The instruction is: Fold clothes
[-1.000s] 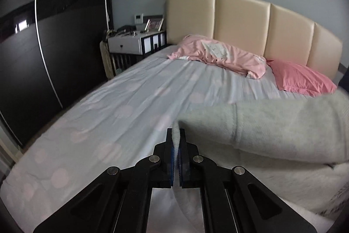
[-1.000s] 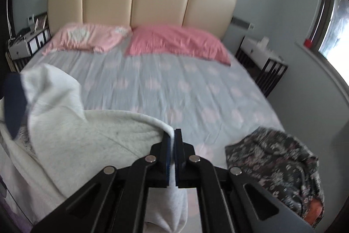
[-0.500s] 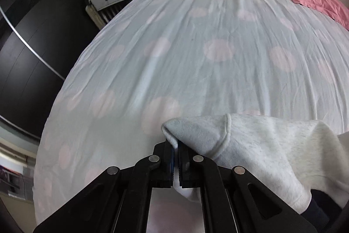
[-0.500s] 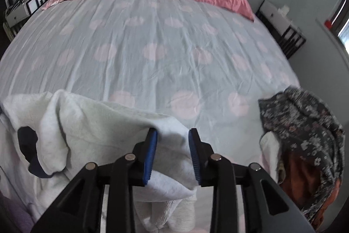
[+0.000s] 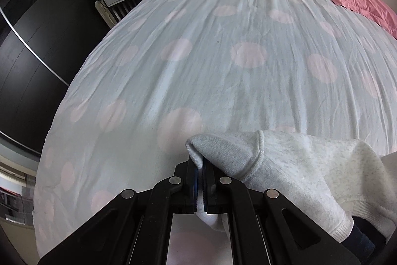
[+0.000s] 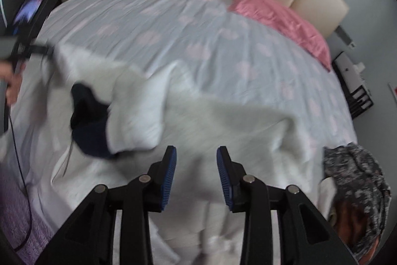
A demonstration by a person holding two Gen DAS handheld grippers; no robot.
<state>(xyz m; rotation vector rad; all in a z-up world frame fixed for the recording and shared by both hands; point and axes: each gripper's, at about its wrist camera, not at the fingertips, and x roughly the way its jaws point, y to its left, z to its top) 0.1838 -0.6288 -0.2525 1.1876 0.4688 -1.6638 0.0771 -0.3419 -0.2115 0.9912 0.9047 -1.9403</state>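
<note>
Soft, limp grey sweatshirt (image 5: pixel 292 158); best taken at hems. Left gripper (image 5: pixel 200 173) clamped on its edge. Right gripper (image 6: pixel 196 173) spread, empty.

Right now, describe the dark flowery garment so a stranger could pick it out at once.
Start from the big bed with the pink-spotted sheet and look to its near right corner. There, just right of the pale grey sweatshirt spread beneath the open right tool, lies the crumpled flowery garment. It is the only dark, busily patterned cloth on the bed.
</note>
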